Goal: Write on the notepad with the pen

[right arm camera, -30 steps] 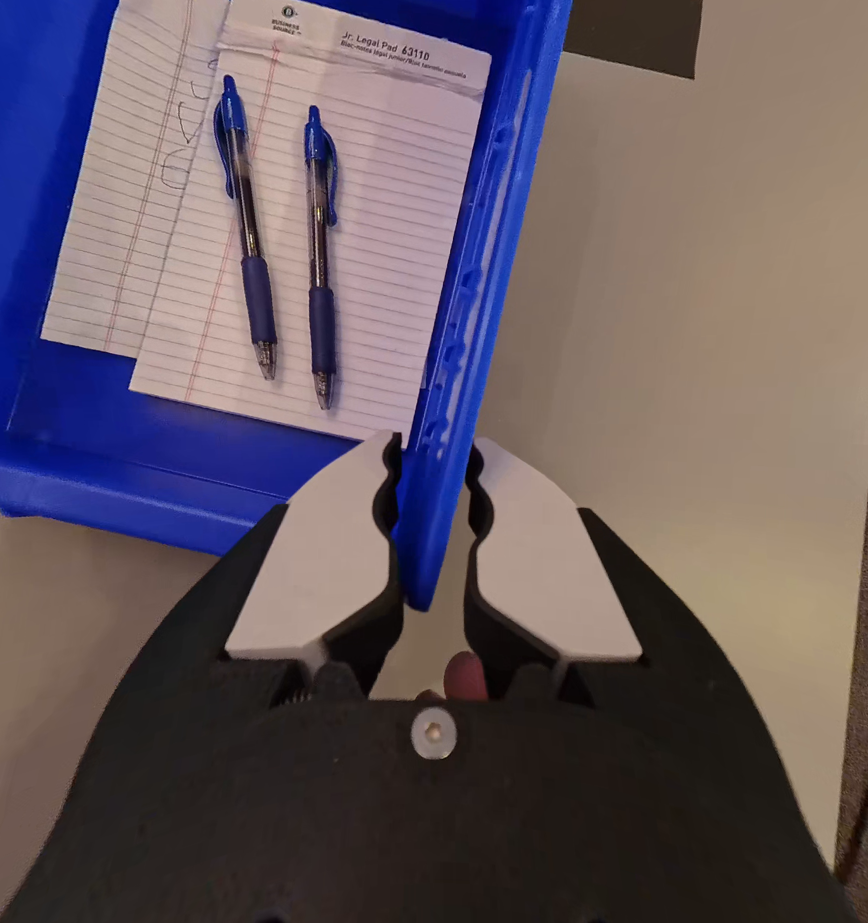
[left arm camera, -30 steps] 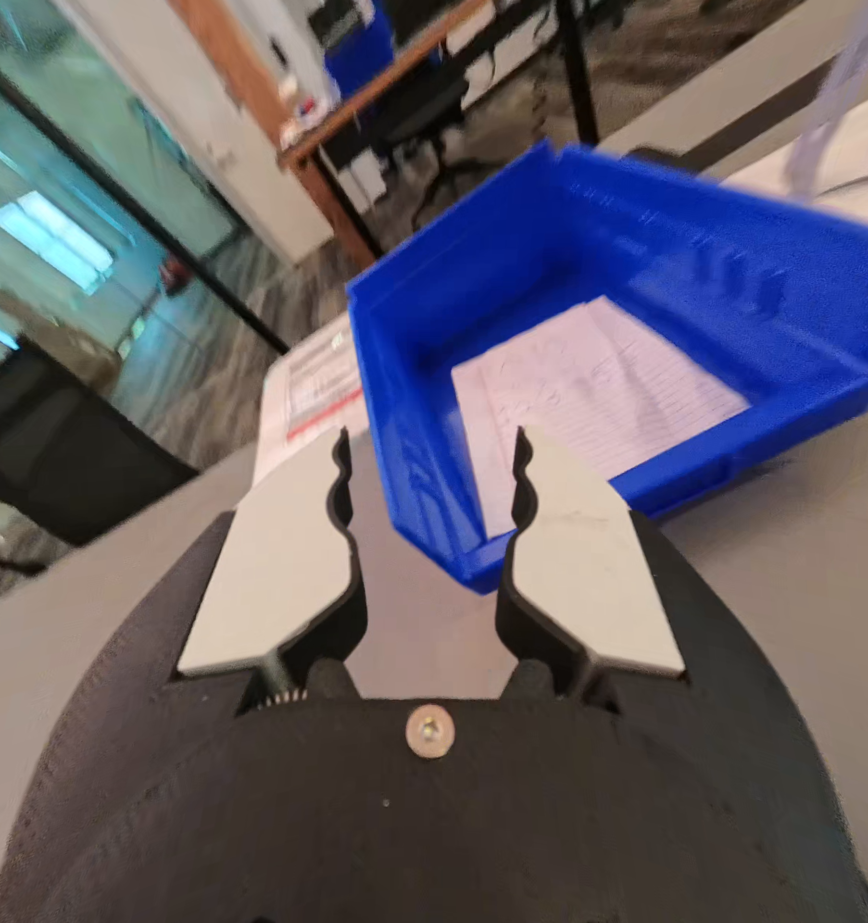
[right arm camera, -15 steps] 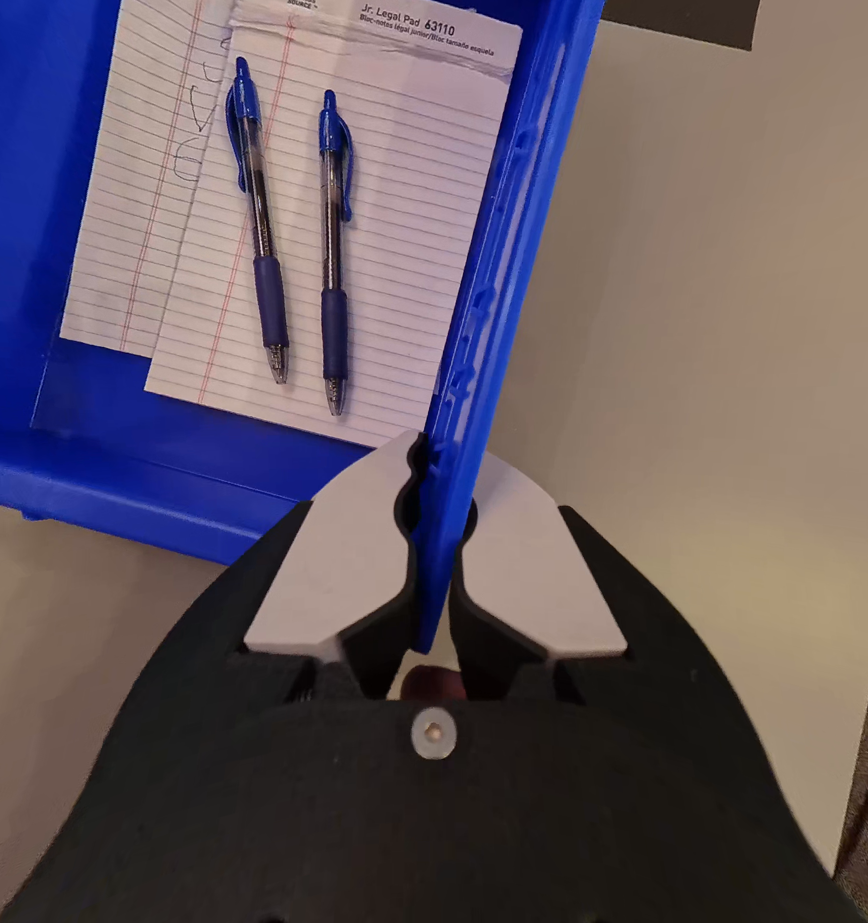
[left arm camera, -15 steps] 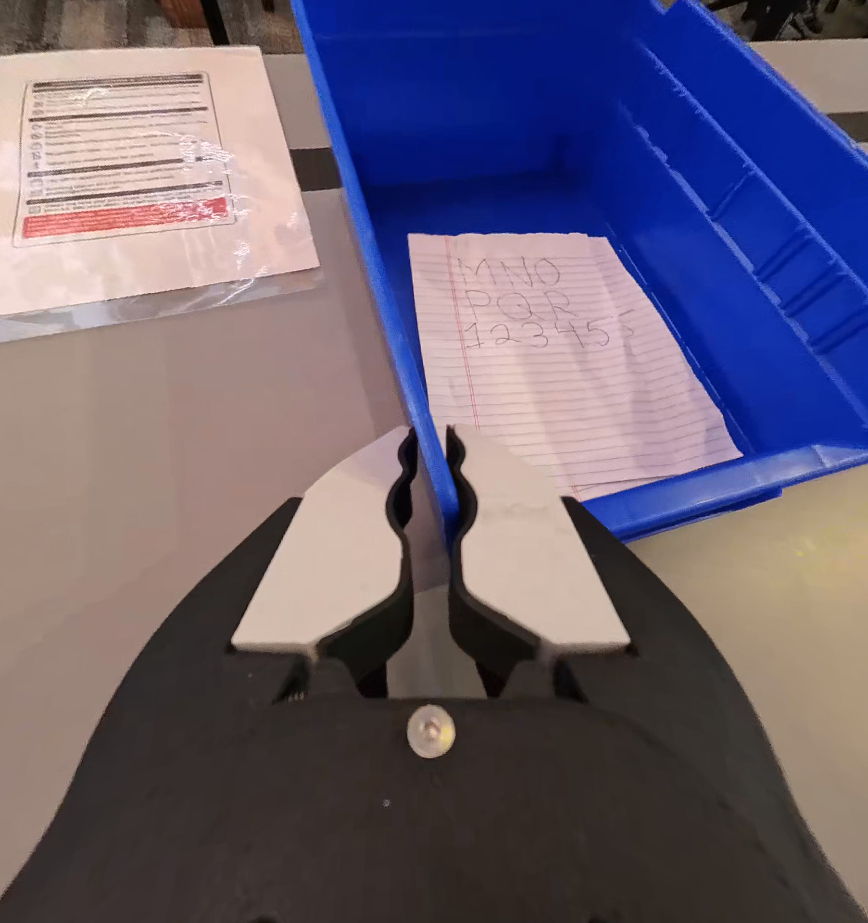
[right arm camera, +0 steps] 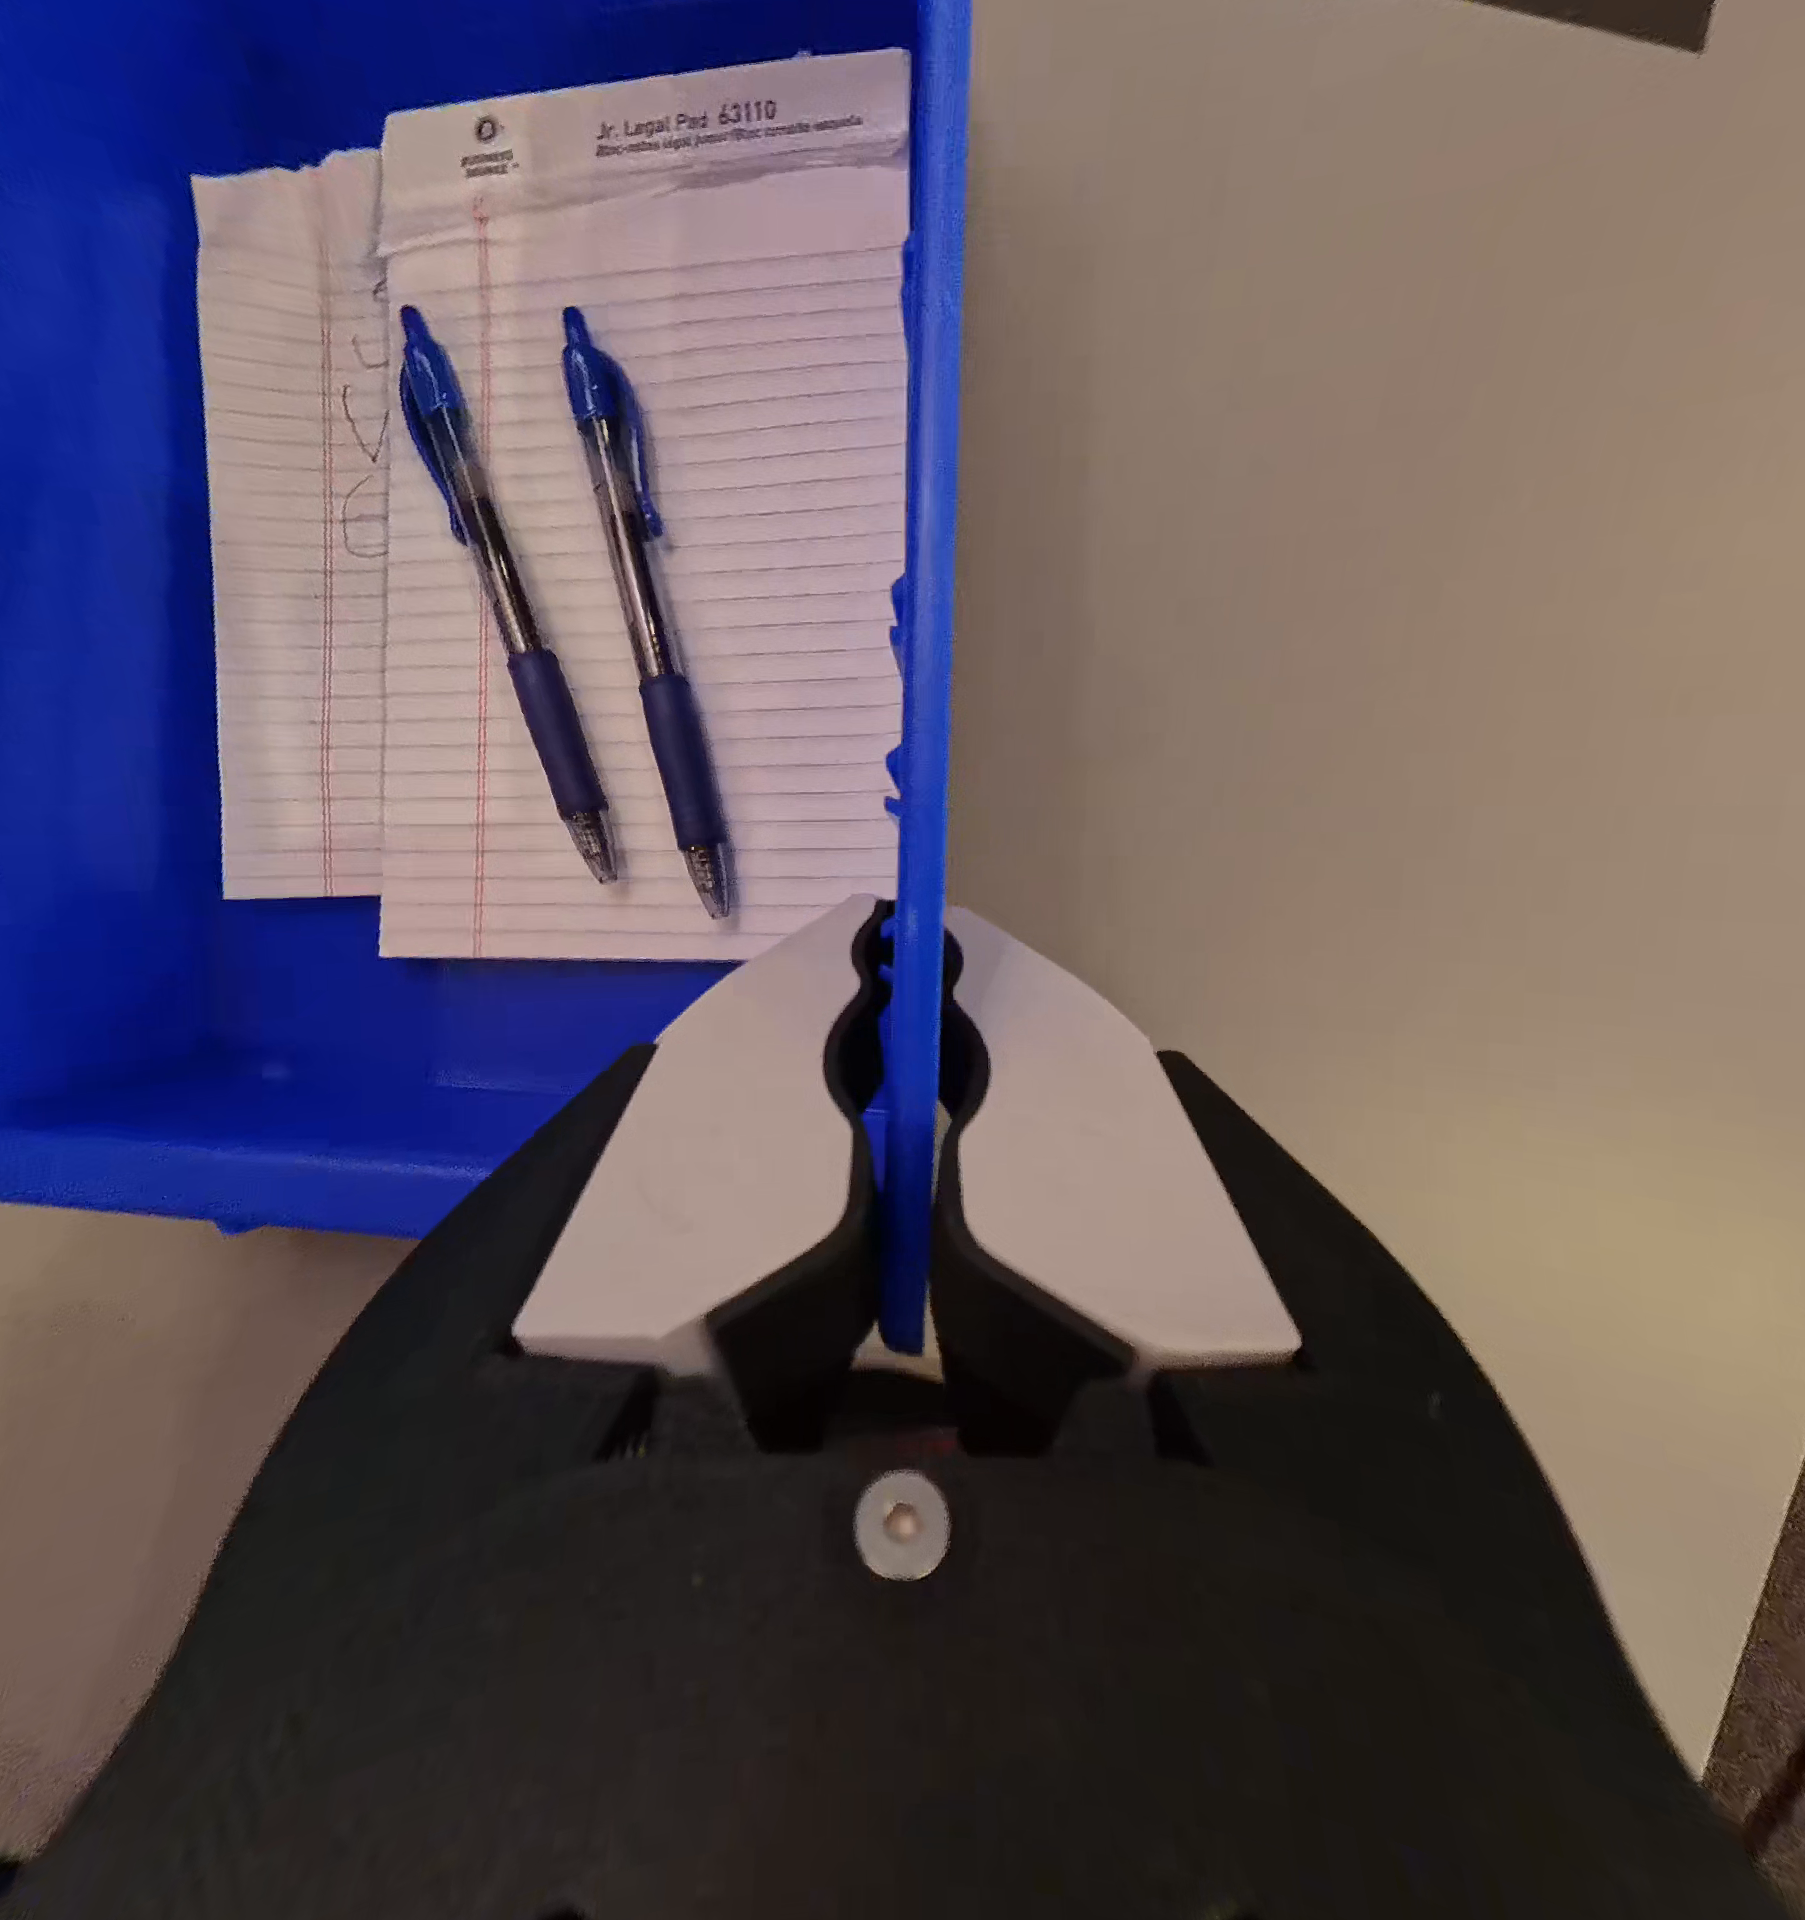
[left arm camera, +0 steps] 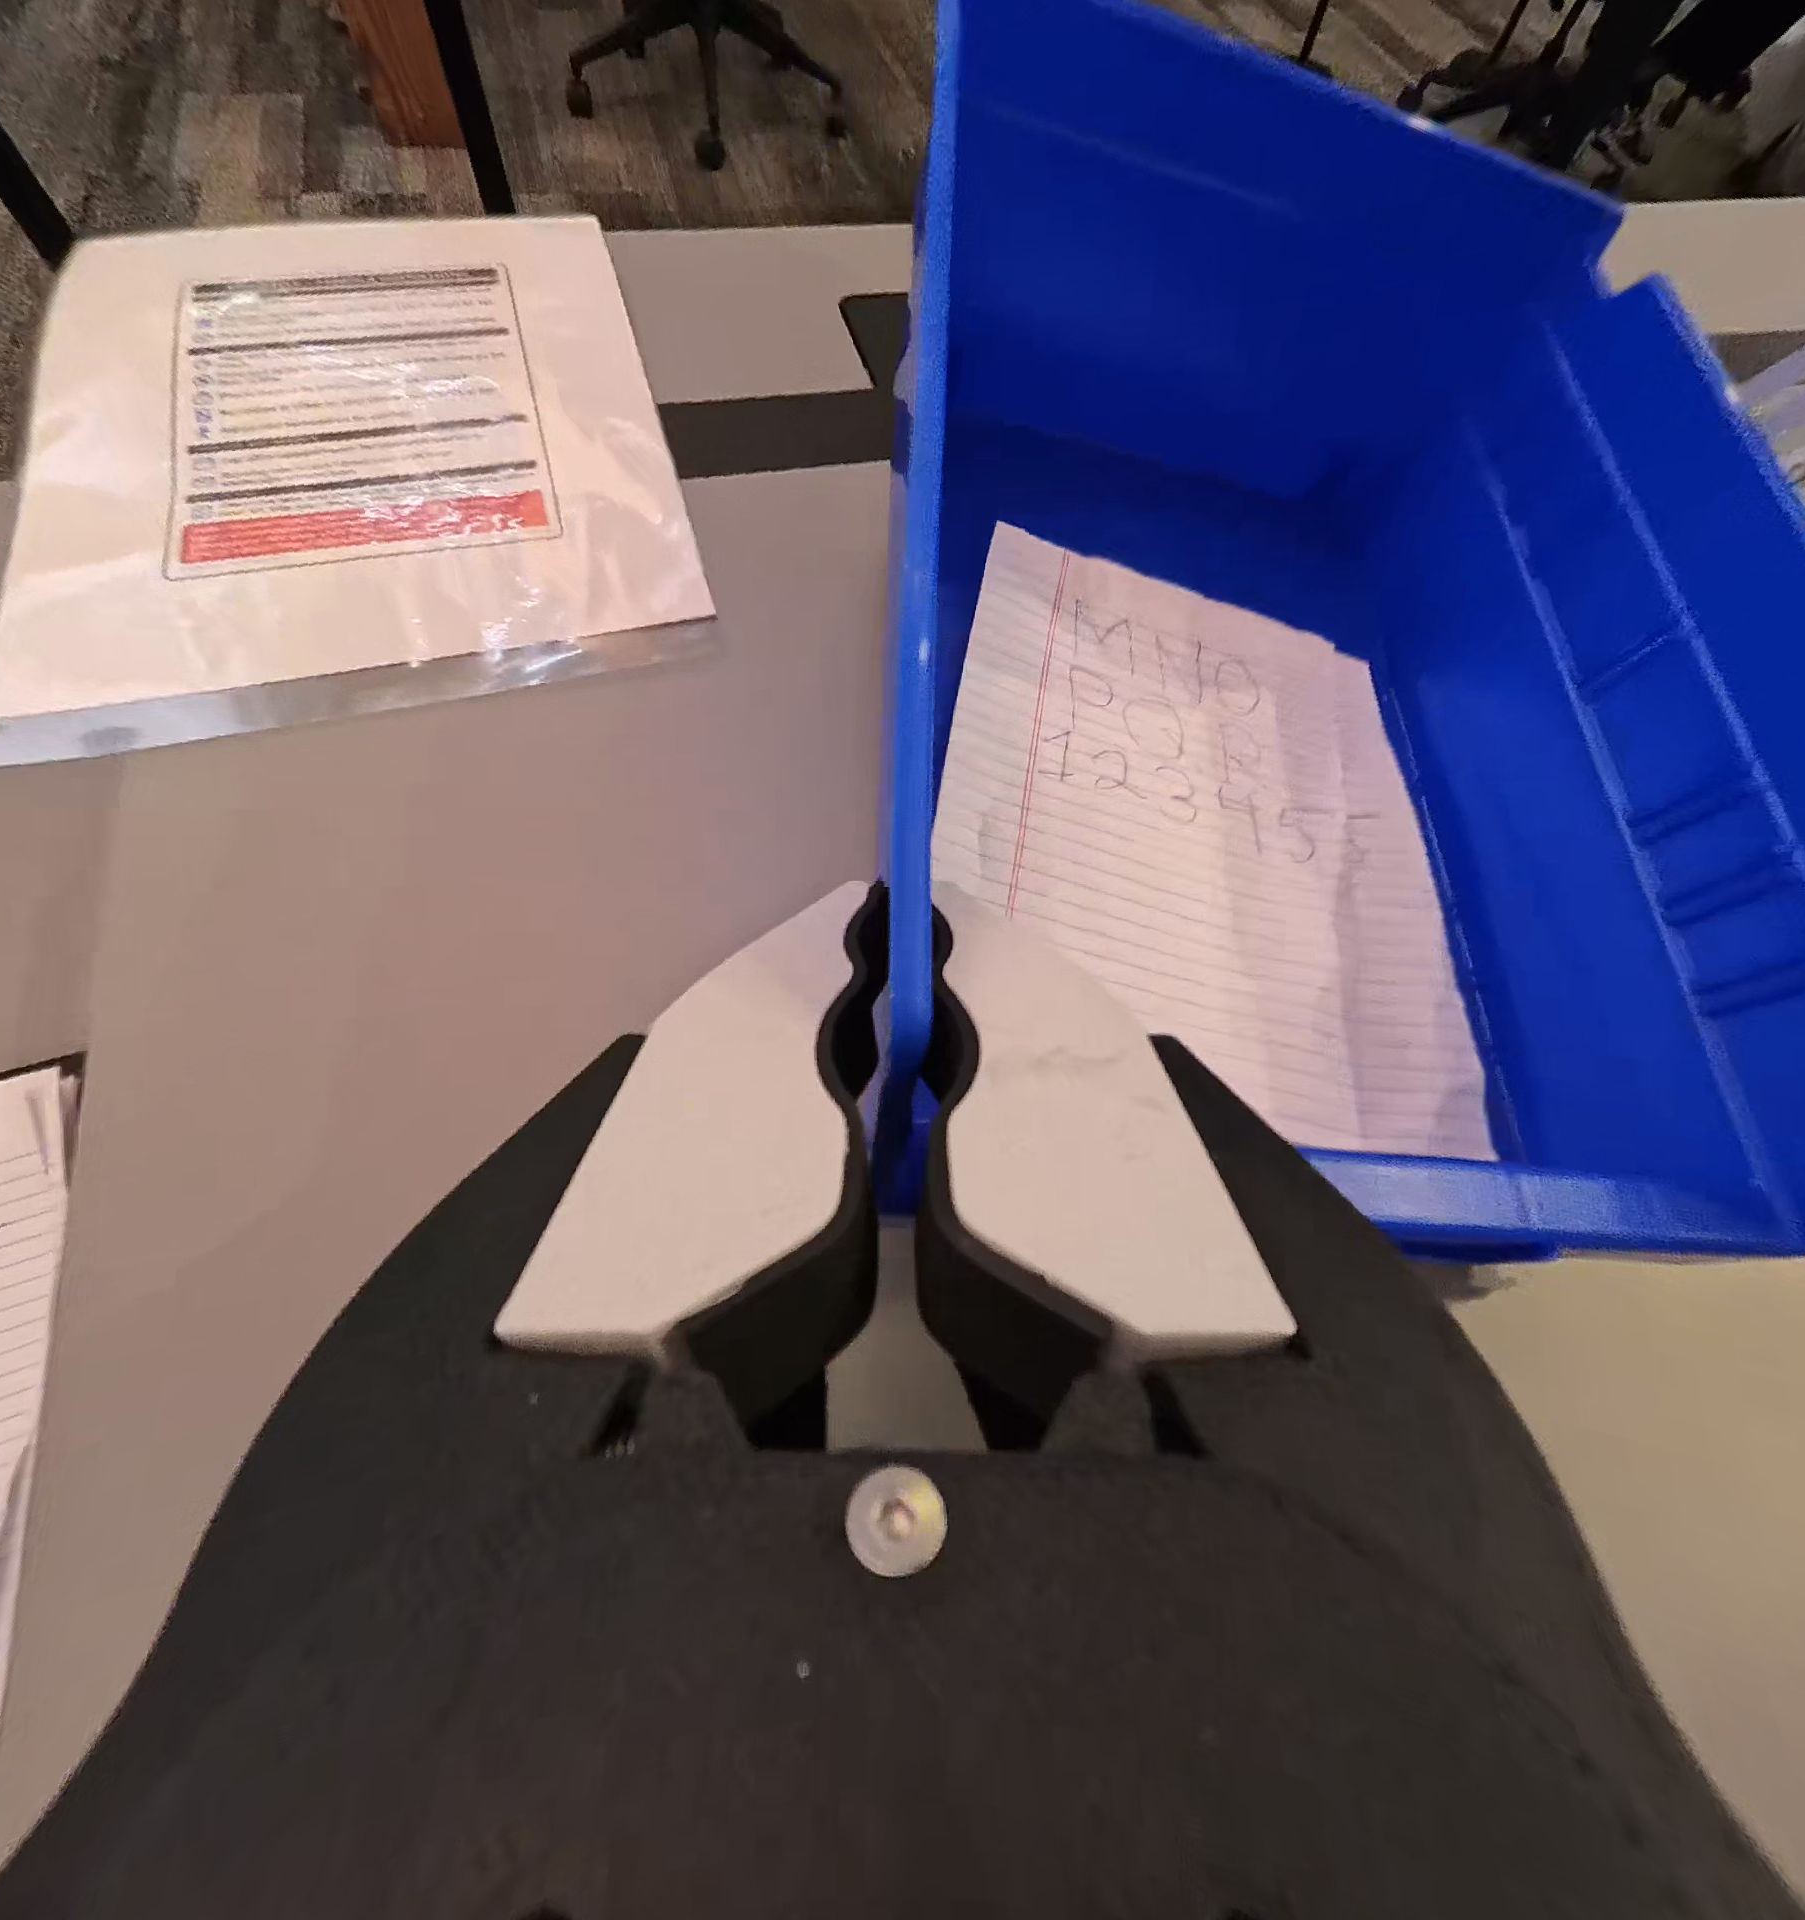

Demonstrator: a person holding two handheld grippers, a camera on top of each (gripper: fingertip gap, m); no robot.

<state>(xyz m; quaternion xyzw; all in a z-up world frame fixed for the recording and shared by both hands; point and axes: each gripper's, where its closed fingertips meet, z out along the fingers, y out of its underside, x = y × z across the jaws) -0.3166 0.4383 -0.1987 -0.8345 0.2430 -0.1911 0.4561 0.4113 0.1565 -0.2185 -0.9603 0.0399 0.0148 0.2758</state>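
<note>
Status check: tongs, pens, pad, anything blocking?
Left tongs clamped on bin wall; right tongs clamped on bin wall. Two pens untouched on pad inside. Nothing blocking.

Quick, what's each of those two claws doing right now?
Left gripper: closed on a blue bin's side wall.
Right gripper: closed on a blue bin's side wall.

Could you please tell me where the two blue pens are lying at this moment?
In the right wrist view, the two blue pens lie side by side on the notepad inside a blue bin, left of the wall the right gripper clamps.
</note>
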